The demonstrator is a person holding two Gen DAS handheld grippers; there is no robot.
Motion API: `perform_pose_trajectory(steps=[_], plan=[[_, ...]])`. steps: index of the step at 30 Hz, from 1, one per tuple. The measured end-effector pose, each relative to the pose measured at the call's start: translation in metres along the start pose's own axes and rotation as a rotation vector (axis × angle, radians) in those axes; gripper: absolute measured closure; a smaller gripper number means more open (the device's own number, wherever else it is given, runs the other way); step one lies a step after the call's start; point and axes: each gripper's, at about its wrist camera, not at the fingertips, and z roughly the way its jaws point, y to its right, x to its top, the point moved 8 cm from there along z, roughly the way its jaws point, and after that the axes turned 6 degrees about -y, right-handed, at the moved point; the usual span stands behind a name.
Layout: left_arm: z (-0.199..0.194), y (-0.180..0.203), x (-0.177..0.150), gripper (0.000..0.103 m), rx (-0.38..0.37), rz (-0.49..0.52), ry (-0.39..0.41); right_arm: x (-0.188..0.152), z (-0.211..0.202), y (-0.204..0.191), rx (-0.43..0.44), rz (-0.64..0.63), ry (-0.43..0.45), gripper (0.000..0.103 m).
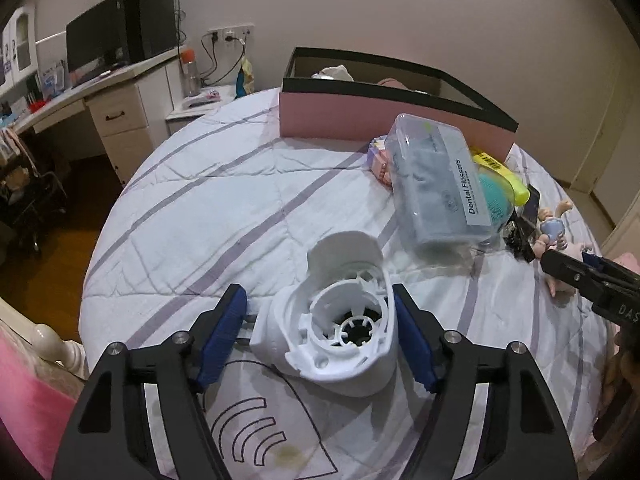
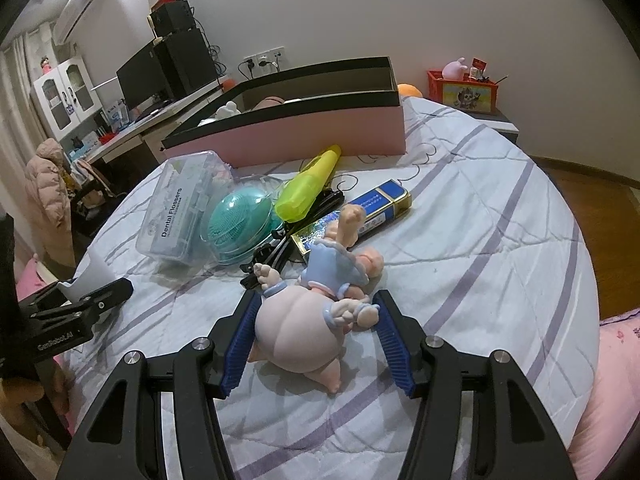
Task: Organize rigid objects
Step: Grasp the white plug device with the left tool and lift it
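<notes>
My left gripper (image 1: 318,300) is open, its blue pads on either side of a white plastic housing (image 1: 340,320) that lies on the bed; the right pad is close to it, the left stands apart. My right gripper (image 2: 316,300) is open around a pink pig figurine (image 2: 304,332) in a blue dress, lying on the quilt. A clear dental flossers box (image 1: 436,184) (image 2: 176,208), a teal round brush (image 2: 236,220), a yellow case (image 2: 308,184) and a blue box (image 2: 376,204) lie before a pink storage box (image 1: 384,116) (image 2: 320,136).
The striped quilt (image 1: 200,200) covers the bed. A black hair clip (image 2: 272,256) lies by the figurine. A desk with a monitor (image 1: 96,40) stands at the far left. A red box (image 2: 464,92) sits on a side table beyond the bed.
</notes>
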Motion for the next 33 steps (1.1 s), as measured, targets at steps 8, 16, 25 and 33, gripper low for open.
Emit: perform_pose_trajectory(steps=[8,16,25,33], plan=[[-0.004,0.002,0.001,0.029,0.001,0.007,0.009,0.006,0.006,-0.002,-0.034,-0.014,-0.006,0.040],[-0.008,0.007,0.002,0.030,0.005,0.023,0.019,0.008,0.001,0.000,-0.070,-0.022,0.024,0.048],[-0.021,0.015,0.005,0.030,0.000,0.042,0.046,0.006,-0.023,-0.013,-0.082,-0.063,0.074,0.052],[-0.021,0.009,-0.009,0.027,0.014,0.034,0.040,-0.015,-0.013,0.000,-0.159,-0.027,0.029,0.042]])
